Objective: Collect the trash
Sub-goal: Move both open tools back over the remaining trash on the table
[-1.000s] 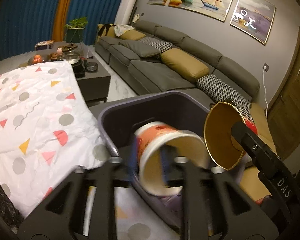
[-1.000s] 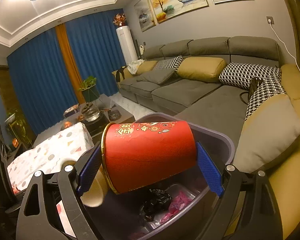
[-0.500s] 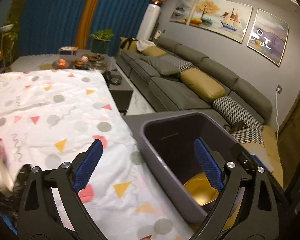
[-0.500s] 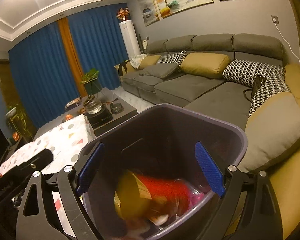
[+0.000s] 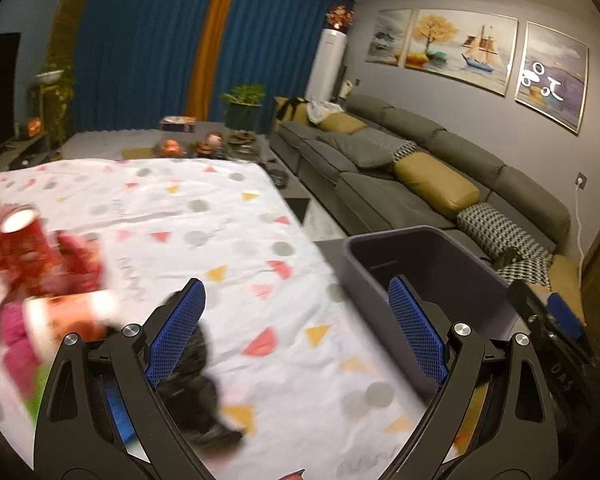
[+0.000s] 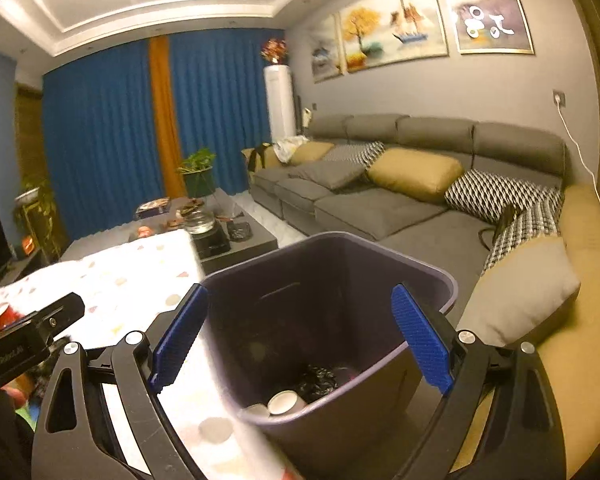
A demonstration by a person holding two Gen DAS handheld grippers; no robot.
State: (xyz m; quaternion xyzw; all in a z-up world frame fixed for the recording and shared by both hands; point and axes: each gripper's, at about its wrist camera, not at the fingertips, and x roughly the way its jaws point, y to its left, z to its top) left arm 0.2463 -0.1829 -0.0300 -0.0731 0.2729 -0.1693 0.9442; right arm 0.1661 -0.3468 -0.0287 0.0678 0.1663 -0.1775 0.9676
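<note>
The left gripper (image 5: 296, 332) hangs over the near part of the patterned tablecloth (image 5: 236, 240) with its jaws spread wide and nothing between the blue pads (image 5: 176, 332); those jaws have just been opening; a crumpled black bag (image 5: 196, 392) lies on the cloth just behind the left pad, apart from it; to the far left of the cloth sits a blurred heap of trash: a red cup (image 5: 24, 236) lying with its white mouth up, an orange-and-white cup (image 5: 68, 316) nearer, and pink wrappers (image 5: 16, 340) beside them; the grey bin (image 5: 428, 272) stands at the right edge of the table, between the cloth and the sofa (image 5: 420, 172)

The right gripper (image 6: 300, 340) points into the bin (image 6: 380, 256) from the near side, its jaws also wide apart and holding nothing; the bin's open mouth shows between the blue pads (image 6: 420, 340); at the bottom of the bin lie a black bag (image 6: 316, 380) and two pale cup mouths (image 6: 282, 402); the body of the left gripper (image 6: 32, 340) shows at the left edge of this view, over the cloth (image 6: 132, 276)
</note>
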